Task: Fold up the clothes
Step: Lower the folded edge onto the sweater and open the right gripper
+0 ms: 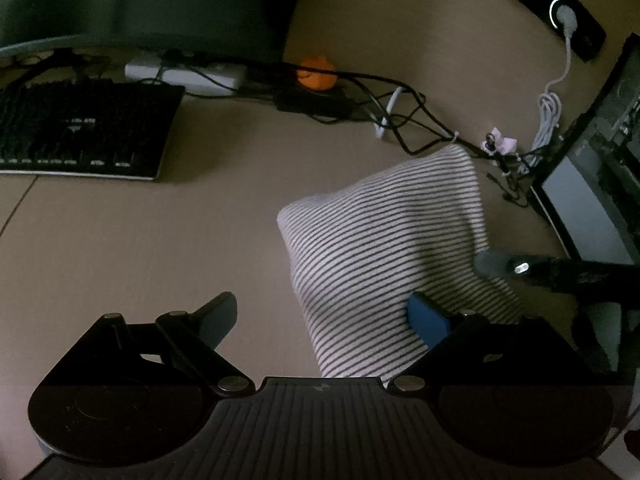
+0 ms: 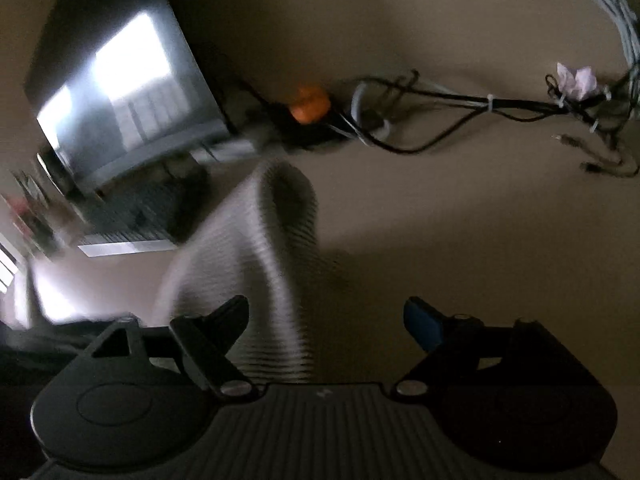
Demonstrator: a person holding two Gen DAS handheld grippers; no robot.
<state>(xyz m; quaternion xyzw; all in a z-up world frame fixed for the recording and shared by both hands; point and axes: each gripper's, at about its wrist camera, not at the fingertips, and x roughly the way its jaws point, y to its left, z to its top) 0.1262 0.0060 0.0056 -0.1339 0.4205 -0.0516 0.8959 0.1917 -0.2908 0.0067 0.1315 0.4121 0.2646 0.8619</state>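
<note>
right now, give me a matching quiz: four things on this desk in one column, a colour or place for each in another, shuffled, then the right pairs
Things:
1. striped cloth
2. keyboard
3. round ball-like object
4. coiled cable

Descriptions:
A. orange, among the black cables
B. white, plugged in at far right
C. black, far left by the monitor
D. grey and white, between the two grippers

Pairs: 1-D, 2-C, 3-A, 4-B
</note>
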